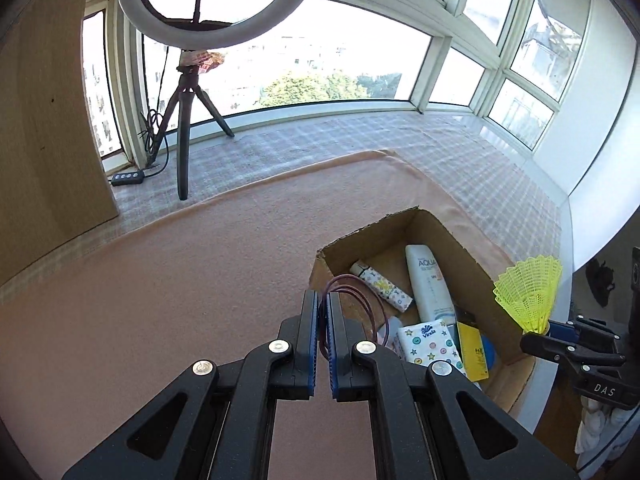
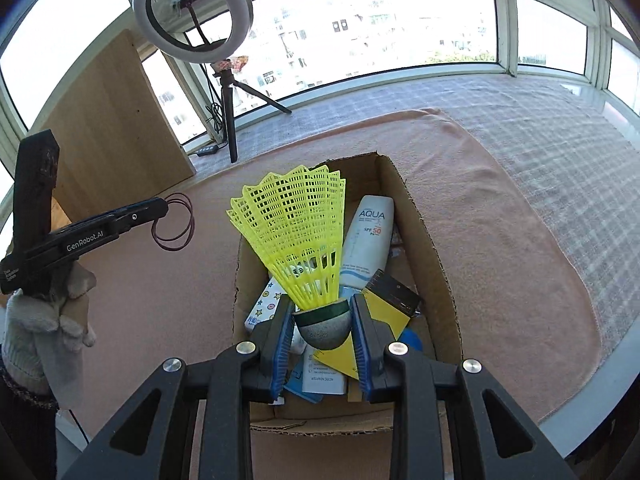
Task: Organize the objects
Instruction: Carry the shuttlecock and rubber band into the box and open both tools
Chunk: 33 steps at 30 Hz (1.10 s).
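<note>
My left gripper (image 1: 323,298) is shut on several thin dark red rubber bands (image 1: 362,292), which loop out past its fingertips just left of the open cardboard box (image 1: 460,240). The right wrist view shows the same left gripper (image 2: 162,208) with the rubber bands (image 2: 176,222) hanging over the pink cloth. My right gripper (image 2: 322,306) is shut on the round cork base of a yellow plastic shuttlecock (image 2: 298,224), skirt pointing up, above the cardboard box (image 2: 424,216). The left wrist view has the shuttlecock (image 1: 528,286) at the box's right side.
The box holds a white AQUA sunscreen tube (image 2: 370,236), a tissue pack (image 1: 430,344), a yellow packet (image 1: 472,346) and a patterned lighter (image 1: 382,284). A ring light on a tripod (image 1: 186,112) stands by the window. A wooden board (image 2: 116,128) leans at the left. A gloved hand (image 2: 44,320) holds the left gripper.
</note>
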Each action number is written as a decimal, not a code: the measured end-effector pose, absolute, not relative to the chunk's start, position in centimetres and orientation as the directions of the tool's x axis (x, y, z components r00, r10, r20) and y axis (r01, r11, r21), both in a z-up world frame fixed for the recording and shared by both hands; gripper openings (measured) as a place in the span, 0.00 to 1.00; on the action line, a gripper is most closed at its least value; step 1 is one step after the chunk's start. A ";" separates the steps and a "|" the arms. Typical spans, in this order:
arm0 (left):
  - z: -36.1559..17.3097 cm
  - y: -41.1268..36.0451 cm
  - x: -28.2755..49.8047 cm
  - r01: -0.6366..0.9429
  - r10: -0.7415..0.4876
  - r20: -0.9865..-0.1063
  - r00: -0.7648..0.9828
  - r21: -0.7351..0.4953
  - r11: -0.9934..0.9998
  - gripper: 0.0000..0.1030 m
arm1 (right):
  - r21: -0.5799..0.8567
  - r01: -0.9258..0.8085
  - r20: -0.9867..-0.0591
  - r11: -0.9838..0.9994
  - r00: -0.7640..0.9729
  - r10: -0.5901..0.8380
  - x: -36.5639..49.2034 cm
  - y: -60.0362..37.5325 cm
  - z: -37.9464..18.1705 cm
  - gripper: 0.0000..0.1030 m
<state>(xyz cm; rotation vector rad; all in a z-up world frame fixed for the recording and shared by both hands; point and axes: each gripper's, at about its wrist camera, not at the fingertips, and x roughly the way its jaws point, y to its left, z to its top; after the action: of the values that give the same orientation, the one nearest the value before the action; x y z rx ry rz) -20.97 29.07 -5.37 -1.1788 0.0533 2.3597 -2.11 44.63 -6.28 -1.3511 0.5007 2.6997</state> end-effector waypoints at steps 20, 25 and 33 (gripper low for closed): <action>-8.3 36.8 -24.7 -0.477 0.395 -0.804 -0.445 -0.161 -0.864 0.04 | 0.271 -0.228 -0.802 -0.935 -0.591 -0.088 -0.6 47.4 -7.6 0.25; -8.6 37.2 -24.9 -0.476 0.391 -0.807 -0.443 -0.158 -0.865 0.45 | 0.284 -0.212 -0.797 -0.935 -0.594 -0.107 -0.7 47.3 -7.5 0.38; -8.9 37.4 -25.0 -0.481 0.380 -0.814 -0.440 -0.143 -0.865 0.49 | 0.264 -0.213 -0.796 -0.941 -0.599 -0.087 -1.0 46.8 -7.3 0.52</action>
<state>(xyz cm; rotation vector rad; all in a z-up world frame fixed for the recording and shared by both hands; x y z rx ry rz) -24.96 37.35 -8.86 -1.2612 0.1485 2.3006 -1.02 46.82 -7.26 -1.3706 0.5174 2.6975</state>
